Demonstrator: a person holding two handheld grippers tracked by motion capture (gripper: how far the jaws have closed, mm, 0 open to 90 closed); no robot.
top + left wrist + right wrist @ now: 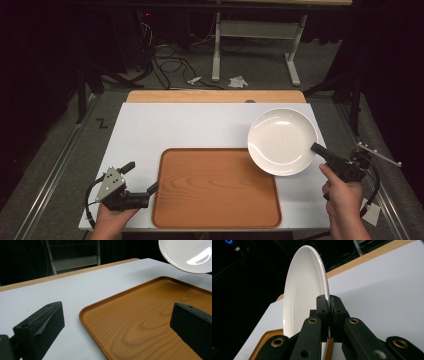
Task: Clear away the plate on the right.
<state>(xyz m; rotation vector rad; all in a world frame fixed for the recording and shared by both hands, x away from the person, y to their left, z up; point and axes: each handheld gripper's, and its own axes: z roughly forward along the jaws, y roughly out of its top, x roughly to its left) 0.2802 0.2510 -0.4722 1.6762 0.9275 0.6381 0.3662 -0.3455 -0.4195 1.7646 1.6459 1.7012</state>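
One plate (282, 141) hangs over the tray's (215, 187) far right corner in the high view, its rim pinched by the right gripper (317, 147) — a carry in hand. Left gripper view: the left gripper's jaws stand apart, empty, straddling the tray's edge. Right gripper view: jaws clamp the rim. Next, I judge — lower it flat onto the tray.

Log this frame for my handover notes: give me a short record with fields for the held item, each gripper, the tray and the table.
held item: white plate, gripped by its rim, overlapping the tray's far right corner in the high view
right gripper: shut on the plate's edge
left gripper: open, nothing between the jaws, beside the tray's left edge
tray: wood-grain, lying flat with nothing resting on it
table: white top with a wooden strip along the far edge
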